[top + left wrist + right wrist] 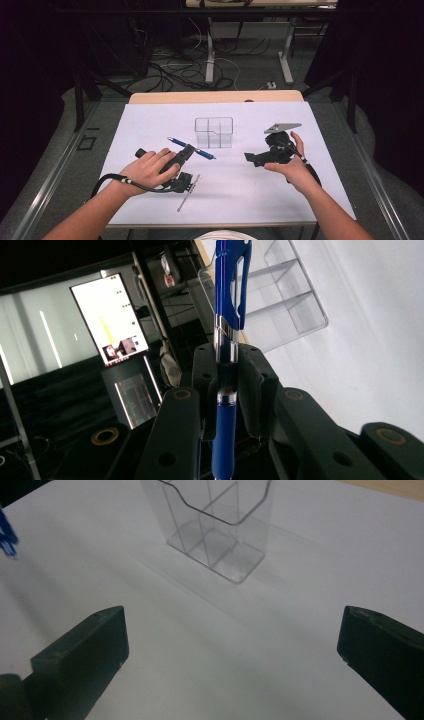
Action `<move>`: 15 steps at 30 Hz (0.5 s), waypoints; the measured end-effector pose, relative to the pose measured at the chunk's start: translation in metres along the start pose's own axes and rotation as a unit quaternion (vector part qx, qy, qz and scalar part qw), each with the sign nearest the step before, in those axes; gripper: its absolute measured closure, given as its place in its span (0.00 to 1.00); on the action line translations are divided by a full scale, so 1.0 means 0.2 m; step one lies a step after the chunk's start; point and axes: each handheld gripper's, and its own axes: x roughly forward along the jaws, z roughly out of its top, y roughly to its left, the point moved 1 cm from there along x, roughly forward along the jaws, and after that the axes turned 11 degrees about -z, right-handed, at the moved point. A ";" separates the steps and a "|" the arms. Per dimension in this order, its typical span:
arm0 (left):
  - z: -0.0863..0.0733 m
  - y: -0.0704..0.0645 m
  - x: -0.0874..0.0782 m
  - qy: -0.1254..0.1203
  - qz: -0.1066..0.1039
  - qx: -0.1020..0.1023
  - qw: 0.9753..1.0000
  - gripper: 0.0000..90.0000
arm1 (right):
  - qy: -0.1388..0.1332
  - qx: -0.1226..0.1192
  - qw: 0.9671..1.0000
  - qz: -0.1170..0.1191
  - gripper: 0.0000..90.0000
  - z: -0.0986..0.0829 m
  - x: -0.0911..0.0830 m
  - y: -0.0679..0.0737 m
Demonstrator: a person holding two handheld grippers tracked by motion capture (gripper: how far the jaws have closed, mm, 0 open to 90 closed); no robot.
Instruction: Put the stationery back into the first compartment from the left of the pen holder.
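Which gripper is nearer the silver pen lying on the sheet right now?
Left. The left gripper, shut on the blue pen, sits just above and left of the silver pen. The right gripper, jaws open, is well off to its right.

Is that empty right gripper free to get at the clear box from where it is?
Probably yes. The right gripper faces the clear box with jaws wide apart, and just bare white sheet lies between them.

Silver pen (188, 192) on white sheet (150, 120)
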 end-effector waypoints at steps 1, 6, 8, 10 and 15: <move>0.00 0.00 0.00 -0.003 0.003 -0.004 1.000 0.88 | 0.004 -0.010 1.000 0.004 0.01 0.02 0.00 0.02; 0.03 0.00 0.01 -0.007 0.000 0.000 1.000 0.88 | 0.000 -0.056 0.998 0.027 0.18 0.13 0.00 0.10; 0.03 0.00 0.02 -0.008 -0.003 0.002 1.000 0.88 | 0.006 -0.070 0.997 0.039 0.24 0.17 0.01 0.13; 0.04 0.01 0.02 -0.007 -0.005 0.006 1.000 0.88 | 0.011 -0.079 0.996 0.044 0.26 0.20 0.01 0.16; 0.05 0.01 0.02 -0.015 -0.005 0.003 1.000 0.88 | 0.023 -0.101 0.993 0.064 0.41 0.27 0.01 0.22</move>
